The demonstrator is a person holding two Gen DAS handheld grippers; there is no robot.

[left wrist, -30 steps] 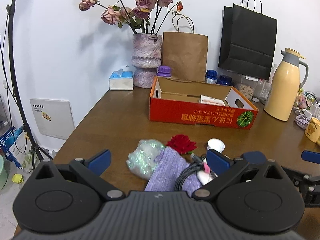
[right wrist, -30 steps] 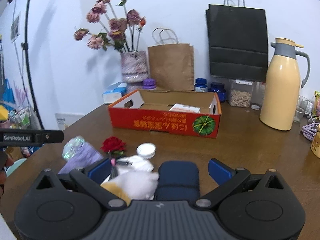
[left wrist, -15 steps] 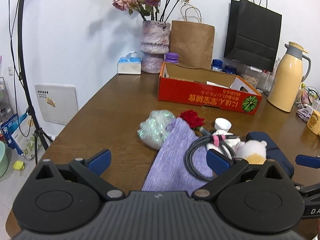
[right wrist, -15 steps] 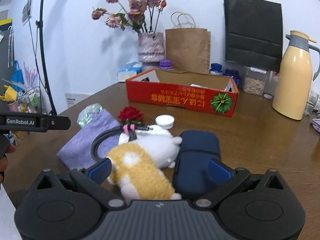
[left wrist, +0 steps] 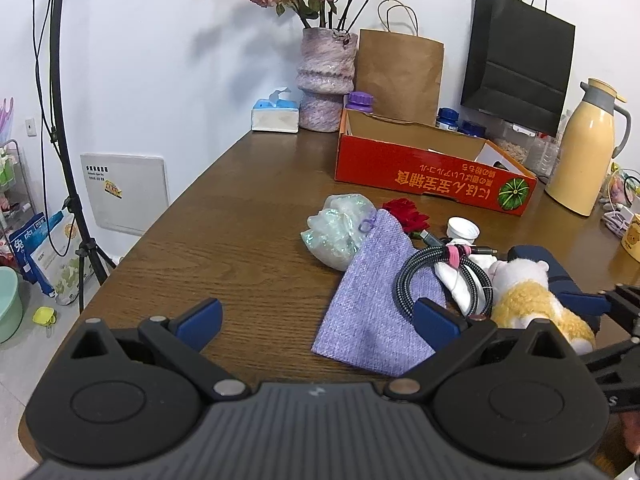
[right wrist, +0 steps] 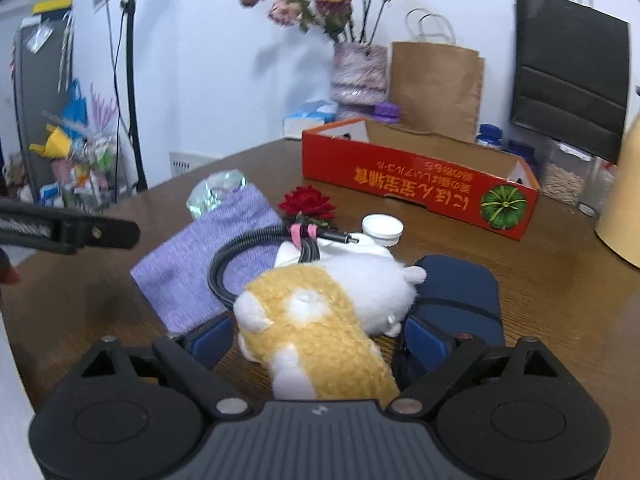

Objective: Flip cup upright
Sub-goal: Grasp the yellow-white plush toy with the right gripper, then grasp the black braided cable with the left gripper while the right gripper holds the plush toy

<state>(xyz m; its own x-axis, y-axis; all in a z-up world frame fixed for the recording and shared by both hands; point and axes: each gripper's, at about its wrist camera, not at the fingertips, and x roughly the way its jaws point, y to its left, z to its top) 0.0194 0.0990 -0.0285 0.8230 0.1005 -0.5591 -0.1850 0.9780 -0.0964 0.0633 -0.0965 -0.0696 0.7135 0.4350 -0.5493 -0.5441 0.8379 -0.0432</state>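
A small white cup (left wrist: 463, 229) stands on the brown table (left wrist: 240, 240) in front of the red box, behind a coiled black cable (left wrist: 440, 272). In the right wrist view the cup (right wrist: 382, 229) shows a round rimmed face upward, and I cannot tell whether that is its mouth or its base. My left gripper (left wrist: 316, 318) is open over the near table edge, short of a purple pouch (left wrist: 372, 304). My right gripper (right wrist: 318, 336) is open, its fingers on either side of a yellow and white plush toy (right wrist: 320, 320), well short of the cup.
A dark blue case (right wrist: 460, 296) lies right of the plush. A red rose (right wrist: 306, 204) and a shiny clear bag (left wrist: 336, 228) lie near the pouch. A red cardboard box (left wrist: 432, 172), a vase, paper bags and a yellow thermos (left wrist: 584, 148) stand behind.
Both grippers have drawn back from the clutter toward the near table edge, so more of the pouch, cable and plush shows. Both stay open. The cup has not moved.
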